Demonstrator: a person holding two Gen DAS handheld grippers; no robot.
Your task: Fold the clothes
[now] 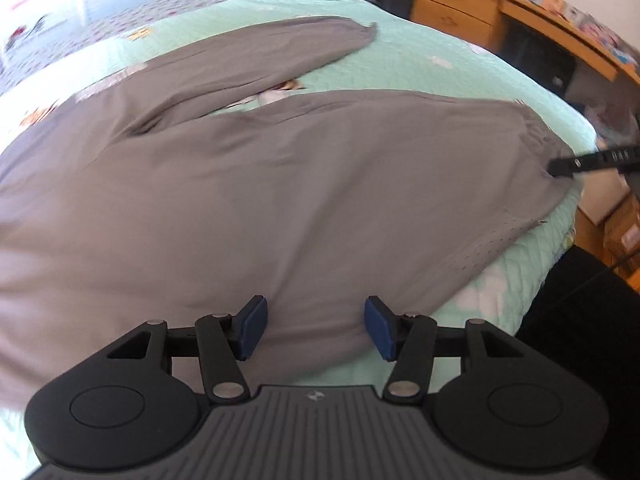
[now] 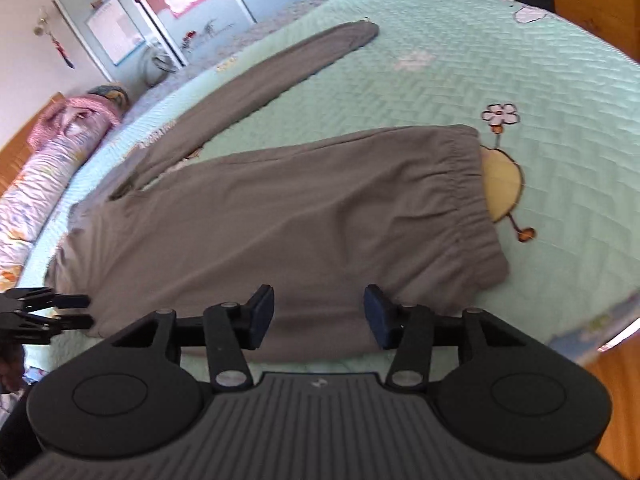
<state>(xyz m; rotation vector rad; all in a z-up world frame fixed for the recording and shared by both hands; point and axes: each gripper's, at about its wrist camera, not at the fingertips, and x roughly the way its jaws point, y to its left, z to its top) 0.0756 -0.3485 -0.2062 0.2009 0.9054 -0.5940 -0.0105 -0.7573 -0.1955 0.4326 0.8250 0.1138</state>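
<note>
Right wrist view: grey trousers point(image 2: 304, 208) lie flat on the bed point(image 2: 460, 64), long axis left to right, elastic waistband right, legs splayed far-left. Open quilt lies beyond the waistband. Both right tongs point(image 2: 319, 316) and left tongs point(image 1: 316, 328) gape, holding nothing.

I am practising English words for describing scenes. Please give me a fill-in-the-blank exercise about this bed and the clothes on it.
1. The trousers lying on the bed are ____ in colour.
2. The quilt under them is pale ____.
3. Both the left gripper and the right gripper have their jaws ____, holding nothing.

Missing words: grey; green; open
</note>
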